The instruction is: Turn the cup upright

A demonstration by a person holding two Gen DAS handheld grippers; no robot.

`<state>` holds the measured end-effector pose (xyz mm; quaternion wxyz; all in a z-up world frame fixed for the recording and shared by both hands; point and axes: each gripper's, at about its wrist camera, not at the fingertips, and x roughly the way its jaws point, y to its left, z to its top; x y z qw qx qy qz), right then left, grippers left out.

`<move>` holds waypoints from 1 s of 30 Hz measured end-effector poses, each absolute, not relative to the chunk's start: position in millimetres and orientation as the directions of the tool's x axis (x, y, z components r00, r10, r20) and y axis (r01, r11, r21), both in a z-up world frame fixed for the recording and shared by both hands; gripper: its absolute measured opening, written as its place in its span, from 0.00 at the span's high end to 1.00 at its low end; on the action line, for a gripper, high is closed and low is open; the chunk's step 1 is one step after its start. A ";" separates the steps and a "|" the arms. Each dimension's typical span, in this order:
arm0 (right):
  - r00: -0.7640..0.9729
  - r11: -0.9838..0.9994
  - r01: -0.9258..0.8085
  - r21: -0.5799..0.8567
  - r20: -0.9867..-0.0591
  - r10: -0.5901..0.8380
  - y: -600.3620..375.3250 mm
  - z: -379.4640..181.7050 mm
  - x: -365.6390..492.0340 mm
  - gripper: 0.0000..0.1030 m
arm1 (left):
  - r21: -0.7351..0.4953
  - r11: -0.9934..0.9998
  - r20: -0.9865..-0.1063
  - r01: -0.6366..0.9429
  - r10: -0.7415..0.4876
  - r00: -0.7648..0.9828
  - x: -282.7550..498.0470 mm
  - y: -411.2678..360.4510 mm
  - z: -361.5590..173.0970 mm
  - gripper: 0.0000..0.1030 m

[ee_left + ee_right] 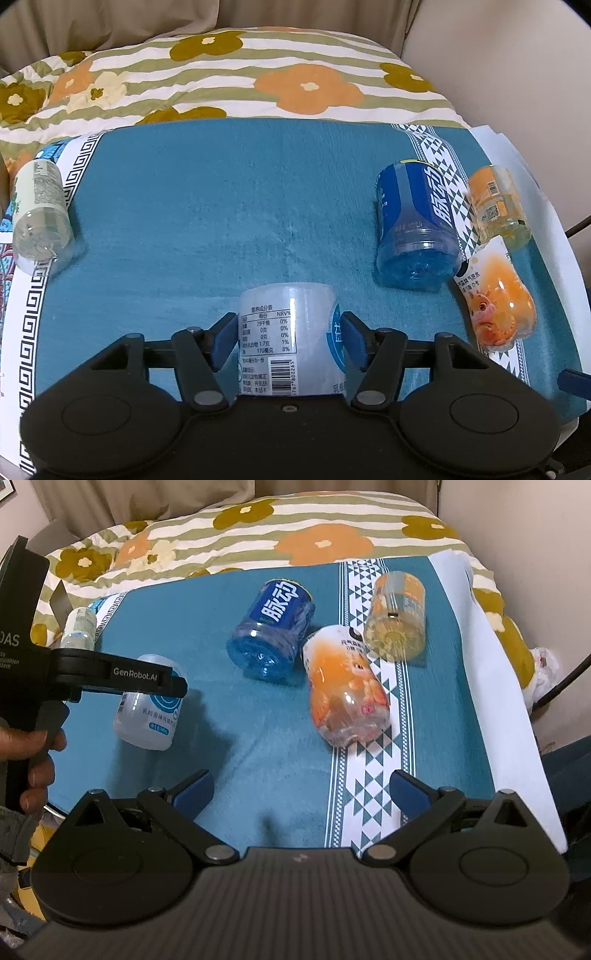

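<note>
A clear white-labelled cup [286,338] sits between the blue pads of my left gripper [288,341], which is shut on it. In the right wrist view the same cup [149,709] is tilted just above the teal cloth with the left gripper's finger [122,681] across it. My right gripper [301,794] is open and empty over the cloth near the front. A blue cup [271,637], an orange cup [347,694] and a yellow cup [397,618] lie on their sides.
A pale green-labelled cup [38,218] lies on its side at the left edge of the teal cloth [221,206]. A flowered quilt [221,74] lies behind. The blue [415,227], orange [496,310] and yellow [496,206] cups crowd the right side.
</note>
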<state>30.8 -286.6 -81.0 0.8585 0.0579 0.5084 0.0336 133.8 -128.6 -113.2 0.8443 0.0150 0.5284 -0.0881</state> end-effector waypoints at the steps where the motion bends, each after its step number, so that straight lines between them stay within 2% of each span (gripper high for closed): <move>1: 0.482 0.991 0.001 0.135 -0.868 0.117 -287.3 -81.0 29.8 0.00 | -0.068 0.984 -0.895 0.163 -0.132 0.427 133.6 -128.9 -113.3 0.35; 2: 0.482 0.991 0.001 0.135 -0.868 0.117 -288.9 -81.1 29.9 0.00 | -0.065 0.984 -0.895 0.163 -0.130 0.427 133.9 -129.9 -113.6 0.33; 4: 0.484 0.991 0.003 0.134 -0.867 0.116 -291.1 -80.0 30.0 0.00 | -0.058 0.986 -0.892 0.159 -0.122 0.434 133.6 -130.6 -113.4 0.15; 12: 0.489 0.989 0.014 0.148 -0.864 0.122 -298.8 -78.6 27.5 0.00 | -0.046 0.985 -0.885 0.164 -0.117 0.452 131.0 -134.3 -108.3 0.13; 21: 0.491 0.986 -0.023 0.163 -0.858 0.153 -300.1 -63.4 28.8 0.00 | 0.006 0.993 -0.849 0.119 -0.058 0.525 107.8 -133.5 -70.0 0.02; 30: 0.469 0.983 -0.118 0.144 -0.864 0.183 -268.3 -37.4 62.1 0.00 | -0.009 0.999 -0.831 0.041 -0.030 0.556 74.2 -78.0 -37.2 0.00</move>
